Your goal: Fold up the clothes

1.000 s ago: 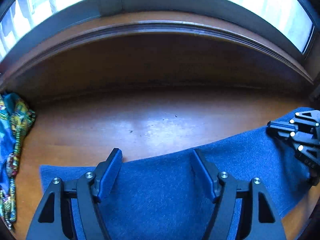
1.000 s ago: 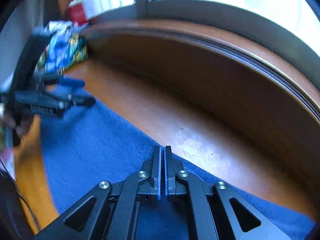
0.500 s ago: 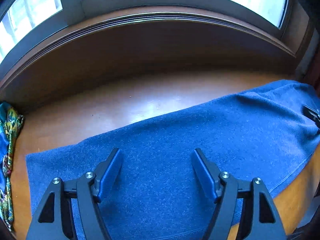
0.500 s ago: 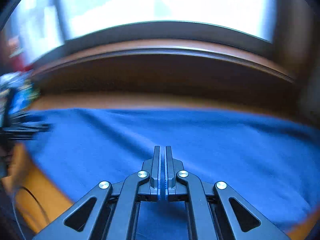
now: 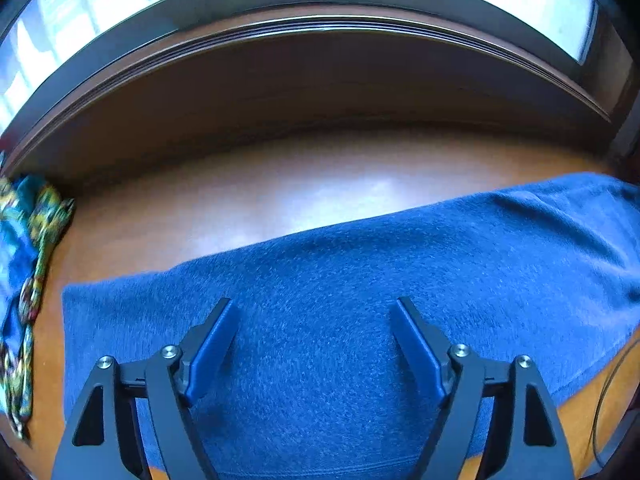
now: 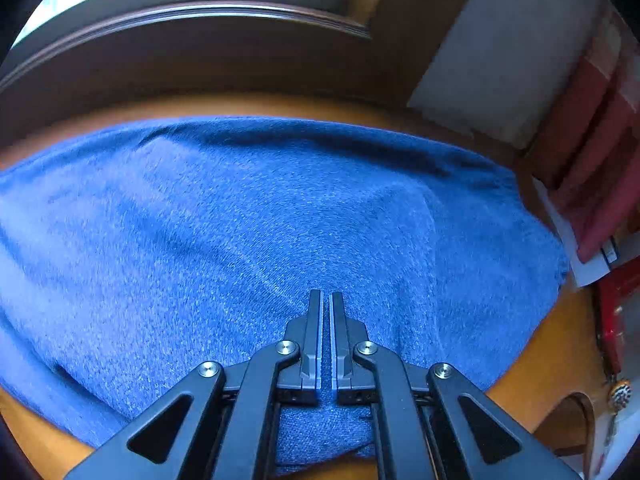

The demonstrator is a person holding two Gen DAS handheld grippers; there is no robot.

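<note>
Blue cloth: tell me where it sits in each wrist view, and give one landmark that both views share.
Left wrist view: the blue cloth fills the lower half, slanting up toward the right edge, under the open left tongs.
Right wrist view: the blue cloth spans the middle from the left edge nearly to the right, beneath the closed right tongs.
Shared landmark: the dark wooden window sill arcs across the top of both.

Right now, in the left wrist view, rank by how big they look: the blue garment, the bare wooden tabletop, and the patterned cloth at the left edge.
1. Blue knit garment, filling most of the lower frame.
2. Bare wooden tabletop, a band beyond it; farther from the camera, so its true extent is unsure.
3. Patterned cloth, a strip cut off by the frame edge.
</note>
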